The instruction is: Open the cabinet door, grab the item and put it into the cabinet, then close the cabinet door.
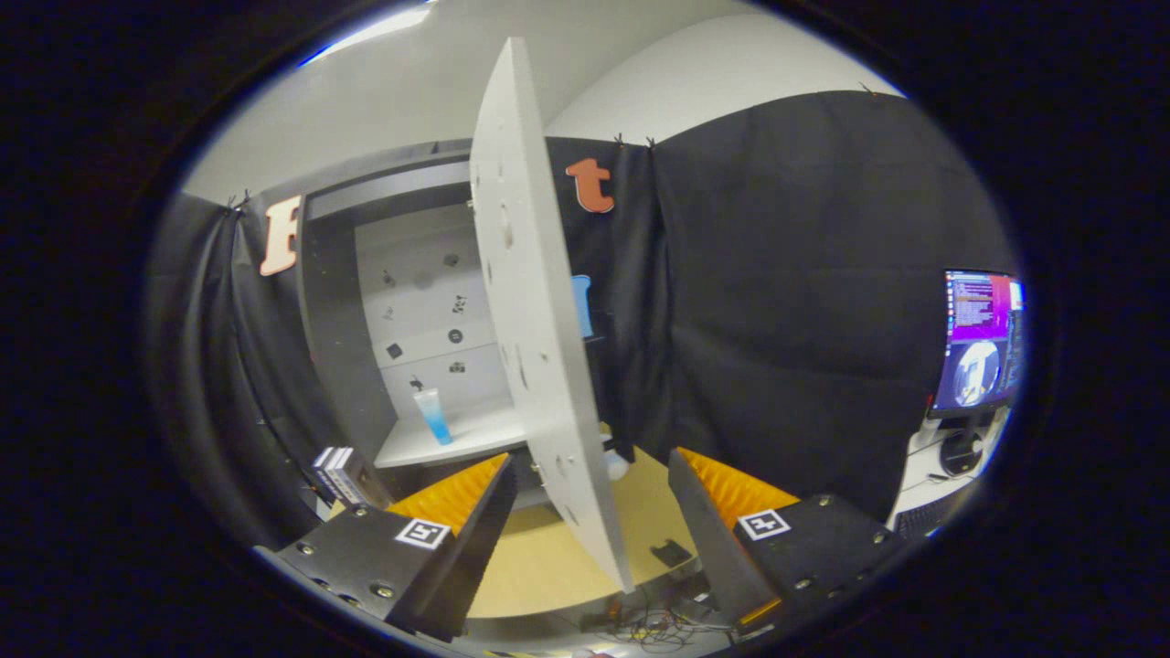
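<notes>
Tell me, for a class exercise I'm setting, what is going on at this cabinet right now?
A person is holding a two-finger claw in front of a pale cabinet. The cabinet door stands wide open, its edge swung out toward the claw and sitting between the spread fingers. A small tube with a blue lower half already stands upright on the cabinet shelf. The claw is open and holds nothing. Judging by this, closing the door is what remains.

I count one cabinet (pixel 366 302), one open door (pixel 539 320), one tube (pixel 433 416), one monitor (pixel 978 343), and my two spread fingers (pixel 466 512).
</notes>
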Available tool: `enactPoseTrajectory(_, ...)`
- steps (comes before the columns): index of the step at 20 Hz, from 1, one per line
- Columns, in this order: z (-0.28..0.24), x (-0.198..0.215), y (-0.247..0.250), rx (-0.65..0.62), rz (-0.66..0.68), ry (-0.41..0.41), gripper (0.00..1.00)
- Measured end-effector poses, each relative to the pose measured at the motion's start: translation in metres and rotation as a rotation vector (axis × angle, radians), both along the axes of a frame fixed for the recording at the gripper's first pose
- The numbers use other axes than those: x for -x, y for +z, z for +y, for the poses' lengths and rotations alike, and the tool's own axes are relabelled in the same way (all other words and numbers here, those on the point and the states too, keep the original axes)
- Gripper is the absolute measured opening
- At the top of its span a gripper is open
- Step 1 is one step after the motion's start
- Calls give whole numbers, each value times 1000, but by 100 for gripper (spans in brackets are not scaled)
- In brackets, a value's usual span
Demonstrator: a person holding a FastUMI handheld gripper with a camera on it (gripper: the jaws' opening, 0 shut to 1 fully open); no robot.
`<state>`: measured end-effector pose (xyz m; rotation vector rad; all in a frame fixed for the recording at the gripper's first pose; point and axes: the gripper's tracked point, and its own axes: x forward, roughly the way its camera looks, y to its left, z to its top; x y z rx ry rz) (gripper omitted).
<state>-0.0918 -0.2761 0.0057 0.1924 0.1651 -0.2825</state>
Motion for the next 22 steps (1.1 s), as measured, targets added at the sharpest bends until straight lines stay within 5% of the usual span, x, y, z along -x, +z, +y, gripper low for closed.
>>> enactPoseTrajectory(5,-45,-18,-5,14,-7,-38,99)
enactPoseTrajectory(12,-30,-39,-11,70,-7,11,98)
enactPoseTrajectory(22,63,-44,-12,33,-51,276,98)
